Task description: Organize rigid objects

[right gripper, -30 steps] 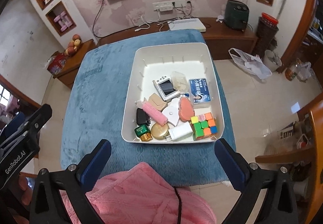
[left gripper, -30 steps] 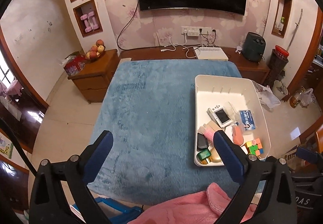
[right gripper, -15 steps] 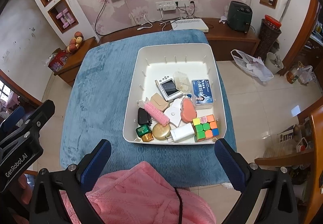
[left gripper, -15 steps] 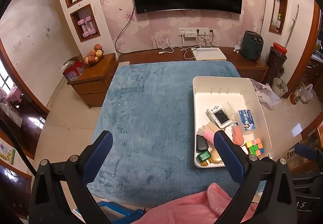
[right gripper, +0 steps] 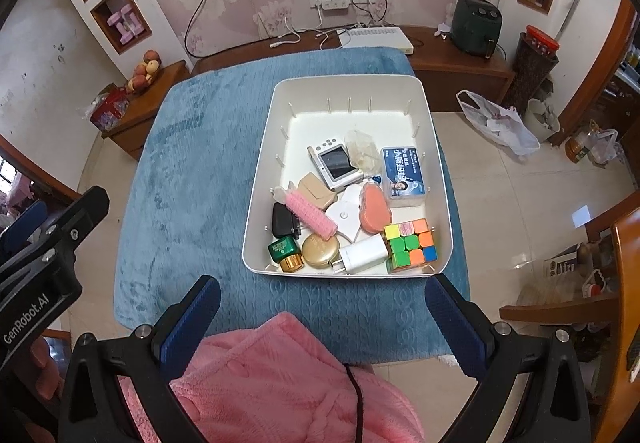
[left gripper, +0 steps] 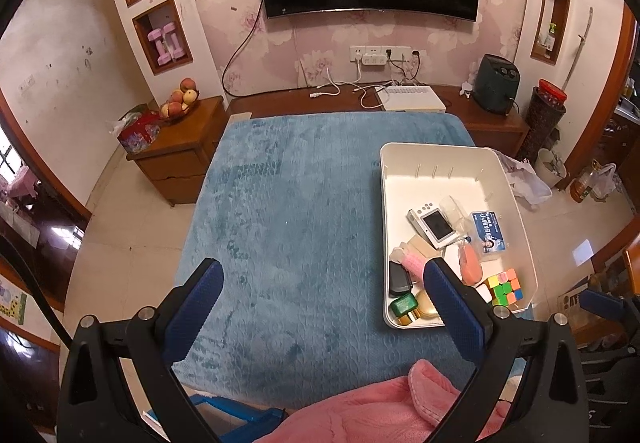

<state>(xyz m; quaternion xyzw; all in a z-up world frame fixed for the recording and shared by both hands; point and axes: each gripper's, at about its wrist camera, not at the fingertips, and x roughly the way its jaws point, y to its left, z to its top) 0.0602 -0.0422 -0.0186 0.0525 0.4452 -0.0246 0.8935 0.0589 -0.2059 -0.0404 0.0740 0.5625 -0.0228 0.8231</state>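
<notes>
Right gripper (right gripper: pixel 322 307) jaws spread wide, nothing between them, held above the near edge of the blue blanket (right gripper: pixel 192 179) and short of the white tray (right gripper: pixel 260 203). Left gripper (left gripper: pixel 322 297) equally wide and empty, over bare blanket to the tray's left.

Tray sits on the right side of the blanket, its right wall close to the blanket's edge. Contents crowd the near half: puzzle cube (right gripper: pixel 410 245) in the near right corner, white charger (right gripper: pixel 364 254) touching it, gold compact (right gripper: pixel 319 250), green jar (right gripper: pixel 285 249), black case (right gripper: pixel 283 220), pink roller (right gripper: pixel 310 212), small camera (right gripper: pixel 336 166), blue box (right gripper: pixel 404 176). Far half of the tray is bare (pegs line the walls).

Left of the tray: broad open blanket. Pink sleeve (right gripper: pixel 280 375) lies under the right gripper.
</notes>
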